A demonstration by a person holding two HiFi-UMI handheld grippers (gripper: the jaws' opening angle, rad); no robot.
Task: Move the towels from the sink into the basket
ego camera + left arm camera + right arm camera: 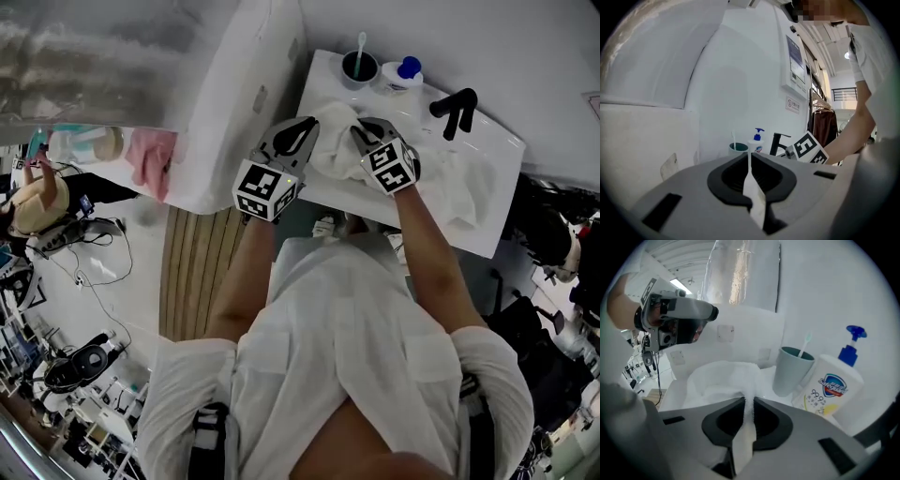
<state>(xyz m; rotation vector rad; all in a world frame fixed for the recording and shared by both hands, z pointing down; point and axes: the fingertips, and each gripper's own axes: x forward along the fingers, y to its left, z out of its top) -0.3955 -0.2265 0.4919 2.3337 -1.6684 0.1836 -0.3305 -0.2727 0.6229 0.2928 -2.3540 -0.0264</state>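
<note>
- Head view: a fluffy white towel point(334, 150) lies bunched on the rectangular white sink point(422, 225), with the left gripper point(298, 133) and the right gripper point(367, 133) on either side of it.
- Left gripper view: the jaws are closed, pinching a thin, flat fold of the towel.
- Right gripper view: the jaws are clamped on a plush ridge of the towel.

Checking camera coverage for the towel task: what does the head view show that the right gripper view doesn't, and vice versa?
Head view only: a second towel lying in the sink, a pink cloth off to the left, the person's torso. Right gripper view only: the right tongs shut on a fold of the held towel, and the soap bottle label. Both: held towel, cup with toothbrush, soap bottle, left tongs.
</note>
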